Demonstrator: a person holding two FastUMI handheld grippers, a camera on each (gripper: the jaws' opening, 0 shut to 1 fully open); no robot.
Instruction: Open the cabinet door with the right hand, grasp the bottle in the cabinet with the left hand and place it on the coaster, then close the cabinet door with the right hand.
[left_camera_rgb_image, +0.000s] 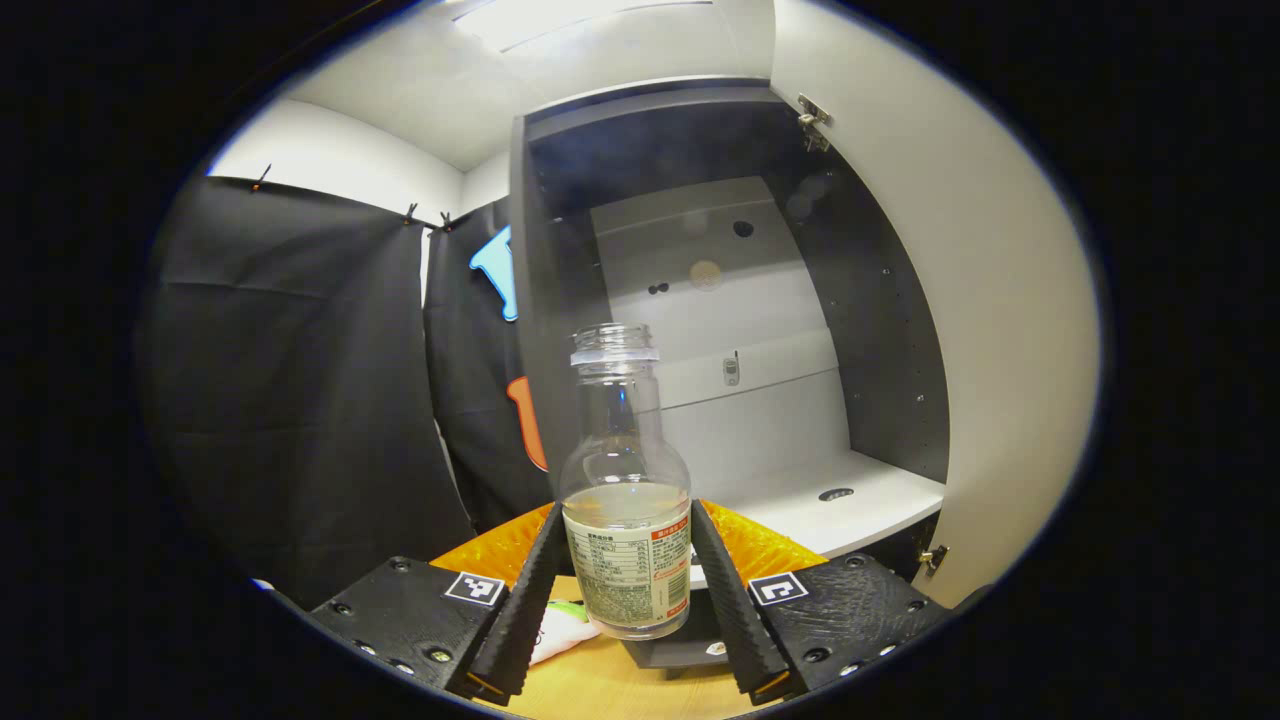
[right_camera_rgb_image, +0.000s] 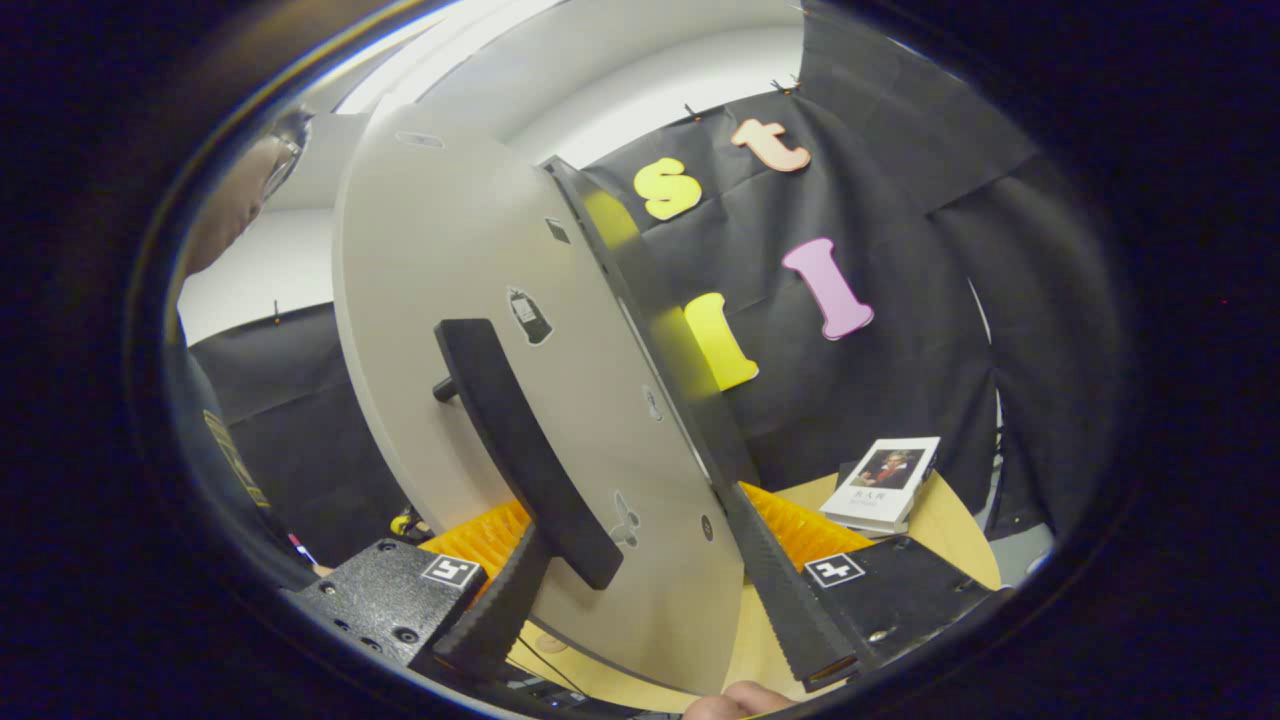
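Observation:
A clear, uncapped bottle (left_camera_rgb_image: 625, 540) with a printed label and a little liquid stands upright in my left gripper (left_camera_rgb_image: 625, 512), both fingers pressed on its labelled body. It hangs just above the wooden table (left_camera_rgb_image: 600, 690). Behind it the cabinet (left_camera_rgb_image: 720, 300) is open, with a dark inside and a bare white shelf (left_camera_rgb_image: 860, 500). Its door (left_camera_rgb_image: 960, 330) is swung out to the right. In the right gripper view the door (right_camera_rgb_image: 450, 250) slants across, and my right gripper (right_camera_rgb_image: 635, 520) stands open around it. One finger (right_camera_rgb_image: 500, 600) reaches under the black handle (right_camera_rgb_image: 520, 440); the other lies along the door's edge.
A pale flat thing (left_camera_rgb_image: 565, 628) lies on the table under the bottle's left side; I cannot tell what it is. A small book (right_camera_rgb_image: 882, 480) rests on the table (right_camera_rgb_image: 950, 530) to the right of the door. A person (right_camera_rgb_image: 235, 200) stands at the far left.

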